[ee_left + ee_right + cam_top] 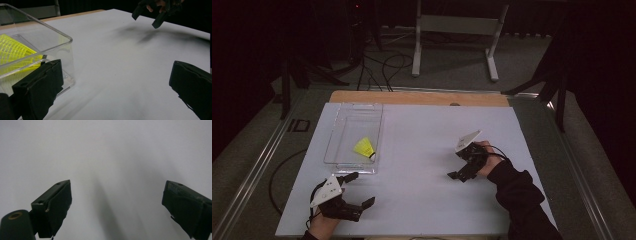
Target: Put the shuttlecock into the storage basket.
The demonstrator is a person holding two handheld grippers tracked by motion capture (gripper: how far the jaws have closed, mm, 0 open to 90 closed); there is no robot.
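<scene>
high view: yellow mesh shuttlecock (364, 147) in clear tray (343, 116).

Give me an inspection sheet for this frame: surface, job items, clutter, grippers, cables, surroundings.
Surface: white sheet covering the table, wooden edge showing at the far side; no marks seen.
Job's things: clear plastic bin on the sheet's left, with a yellow shuttlecock lying inside near its front end.
Clutter: nothing seen.
Grippers: left gripper open, empty, just in front of the bin; right gripper open, empty, above bare sheet on the right, apart from the bin.
Cables: one black cable loops off the sheet's left edge from the left gripper; more cables on the floor beyond.
Surroundings: dark room, white frame legs and black stand legs behind the table.
</scene>
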